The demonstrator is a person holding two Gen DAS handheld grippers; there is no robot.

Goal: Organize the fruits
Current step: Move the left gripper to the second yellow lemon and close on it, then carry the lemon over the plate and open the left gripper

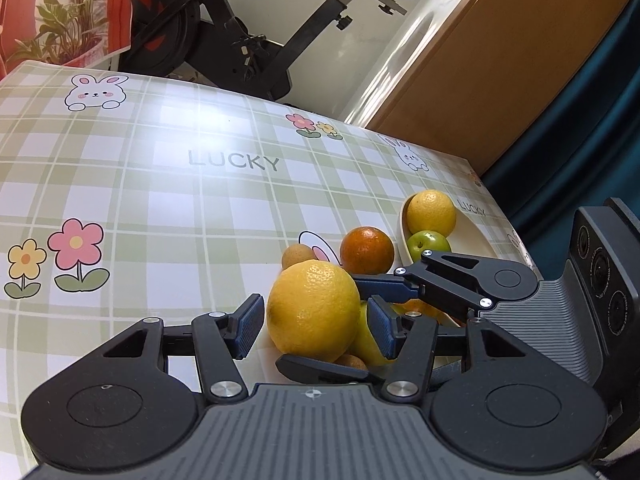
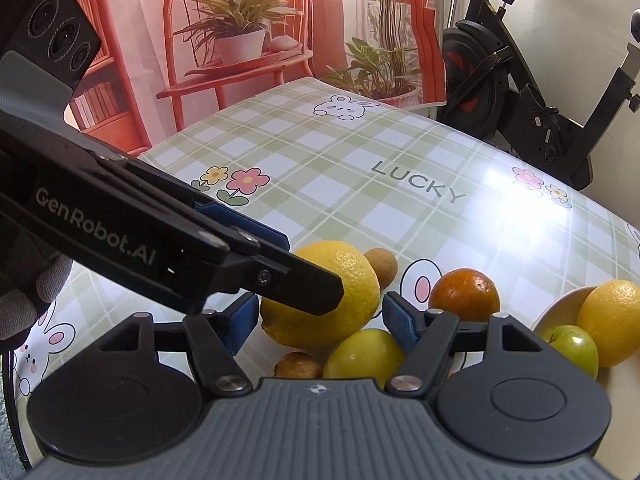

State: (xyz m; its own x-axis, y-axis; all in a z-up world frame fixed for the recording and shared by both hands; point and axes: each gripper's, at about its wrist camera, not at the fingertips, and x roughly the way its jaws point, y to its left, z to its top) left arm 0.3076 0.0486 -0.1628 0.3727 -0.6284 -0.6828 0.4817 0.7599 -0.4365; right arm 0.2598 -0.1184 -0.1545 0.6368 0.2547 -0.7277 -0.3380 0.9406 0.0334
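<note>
A big yellow lemon (image 1: 314,312) lies on the checked tablecloth between the pads of my open left gripper (image 1: 316,326), with a small gap on each side. The same lemon (image 2: 324,294) shows in the right wrist view, where my open right gripper (image 2: 320,322) also straddles the fruit pile. A smaller yellow-green fruit (image 2: 364,354) and small brown fruits (image 2: 298,364) lie beneath. An orange (image 1: 367,250) and a brown fruit (image 1: 298,256) lie behind. A white bowl (image 1: 476,232) holds a lemon (image 1: 431,213) and a green apple (image 1: 428,242).
The table (image 1: 180,184) has a green plaid cloth with bunnies and flowers. An exercise bike (image 1: 240,44) stands past its far edge. A printed backdrop (image 2: 240,48) hangs behind. The table's right edge runs close behind the bowl.
</note>
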